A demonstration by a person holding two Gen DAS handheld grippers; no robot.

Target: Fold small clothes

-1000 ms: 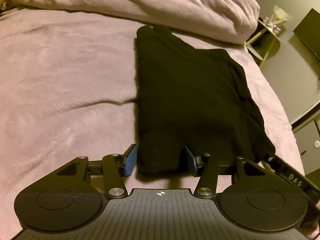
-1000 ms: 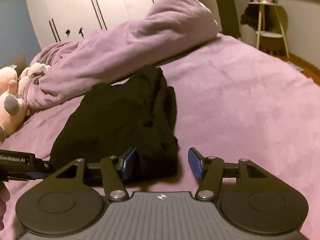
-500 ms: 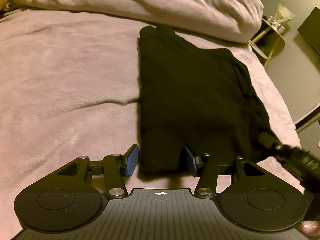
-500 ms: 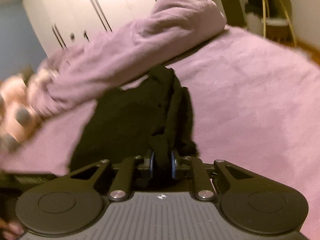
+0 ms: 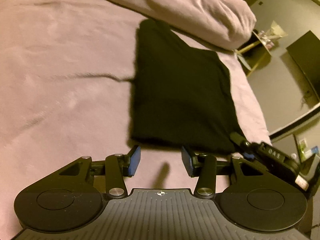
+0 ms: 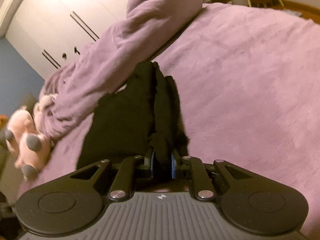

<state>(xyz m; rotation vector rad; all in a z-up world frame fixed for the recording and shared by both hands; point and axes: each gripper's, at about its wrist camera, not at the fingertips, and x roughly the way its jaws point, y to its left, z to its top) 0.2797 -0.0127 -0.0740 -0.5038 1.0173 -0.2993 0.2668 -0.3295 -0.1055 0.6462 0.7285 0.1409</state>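
Observation:
A black garment (image 5: 180,92) lies folded lengthwise on the purple bedspread (image 5: 60,80). My left gripper (image 5: 161,160) is open and empty, just short of the garment's near edge, not touching it. My right gripper (image 6: 162,161) is shut on the garment's near right corner (image 6: 162,146); it shows in the left wrist view (image 5: 248,150) at that corner. In the right wrist view the black garment (image 6: 128,120) stretches away toward the rolled duvet.
A rolled purple duvet (image 5: 190,10) lies along the garment's far end. A pink plush toy (image 6: 26,140) sits at the left. The bed's right edge (image 5: 258,108) drops to the floor by a small yellow side table (image 5: 258,52). White wardrobe doors (image 6: 66,20) stand behind.
My right gripper closed on the garment's corner and holds it. My left gripper has backed off, so the garment's edge no longer lies between its fingers.

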